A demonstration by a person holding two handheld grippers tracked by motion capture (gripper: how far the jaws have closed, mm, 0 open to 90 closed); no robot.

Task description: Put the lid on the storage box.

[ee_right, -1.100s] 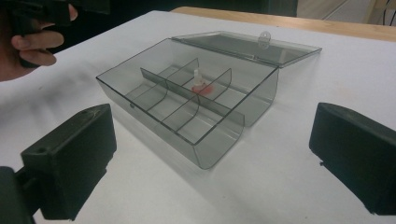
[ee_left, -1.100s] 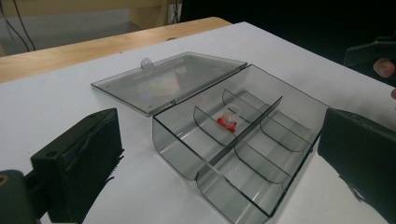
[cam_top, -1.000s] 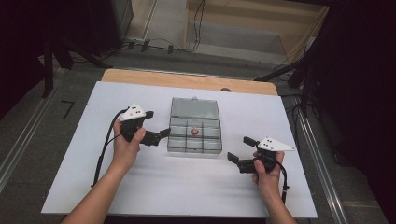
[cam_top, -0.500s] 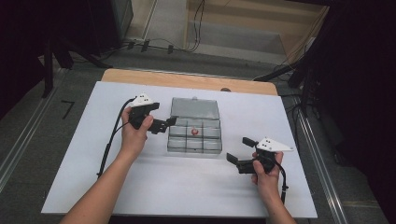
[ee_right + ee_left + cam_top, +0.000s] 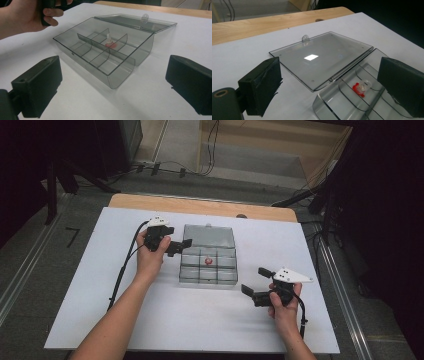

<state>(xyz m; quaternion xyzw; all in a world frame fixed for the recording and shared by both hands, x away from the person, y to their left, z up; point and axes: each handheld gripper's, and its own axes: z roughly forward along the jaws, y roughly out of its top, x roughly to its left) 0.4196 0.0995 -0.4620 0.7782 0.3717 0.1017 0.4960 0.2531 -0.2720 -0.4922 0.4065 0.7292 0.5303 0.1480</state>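
The left gripper is hovering w/ jaws spread wide & holding nothing, right at the left back corner of the clear box where the lid is lying flat & open behind it. The small red piece is sitting in a middle compartment, just right of those jaws, so the left hand is nearer. The right gripper is waiting off the box's front right corner, jaws spread too, pointing left.

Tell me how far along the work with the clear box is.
Done: the clear box is open, its lid lying flat behind it, and one small red piece sits in a middle compartment. In hand: the left tool hovers open at the box's left edge, holding nothing. The right tool waits open to the right, apart from it. Left: closing the lid, probably.
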